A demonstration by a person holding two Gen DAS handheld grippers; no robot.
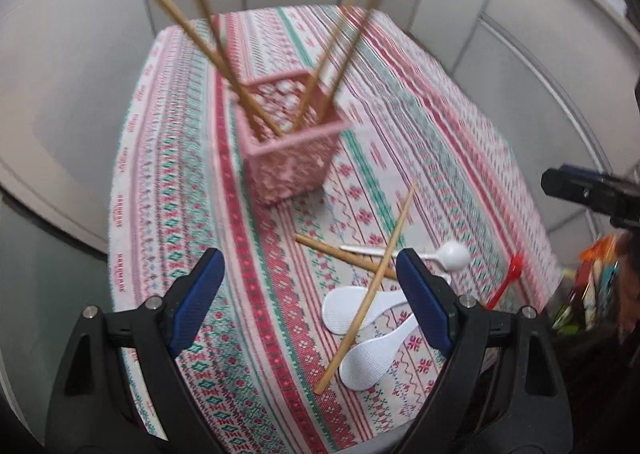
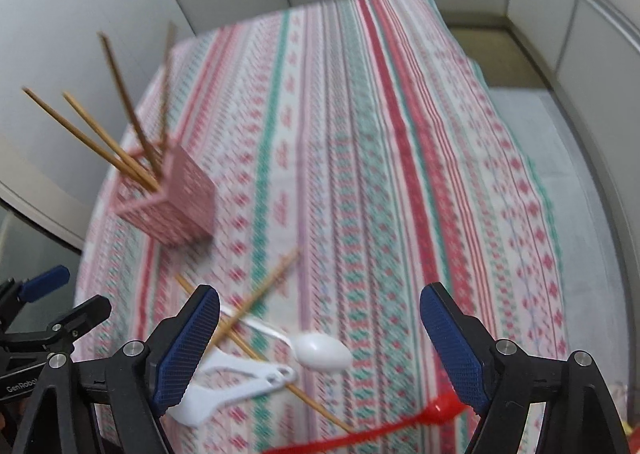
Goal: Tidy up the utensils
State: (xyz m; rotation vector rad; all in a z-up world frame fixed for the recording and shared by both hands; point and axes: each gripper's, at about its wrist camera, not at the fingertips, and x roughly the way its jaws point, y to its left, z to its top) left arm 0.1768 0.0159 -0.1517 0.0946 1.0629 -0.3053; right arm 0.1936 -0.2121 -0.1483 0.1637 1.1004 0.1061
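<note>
Left wrist view gives me the pink basket [image 1: 290,134] standing on the patterned tablecloth [image 1: 180,214], and I take it as my landmark. Four wooden chopsticks [image 1: 248,94] lean out of it, spread toward both sides. Nearer to me than the basket, two more loose chopsticks [image 1: 374,278] lie crossed on the cloth. Among them lie a white spoon [image 1: 454,254] and two white rice paddles [image 1: 362,308], the paddles touching each other. A red spoon [image 1: 510,278] lies further from the basket, near the cloth's right edge.

My left gripper [image 1: 310,302] hangs over the cloth on the near side of the basket, jaws spread wide with nothing between them. My right gripper [image 2: 320,338] is also spread wide and empty, over the white spoon [image 2: 322,350] and well to the right of the basket [image 2: 168,202]. Its right finger seems to sit just above the red spoon [image 2: 436,414], though the blur there keeps me from telling whether they touch.
</note>
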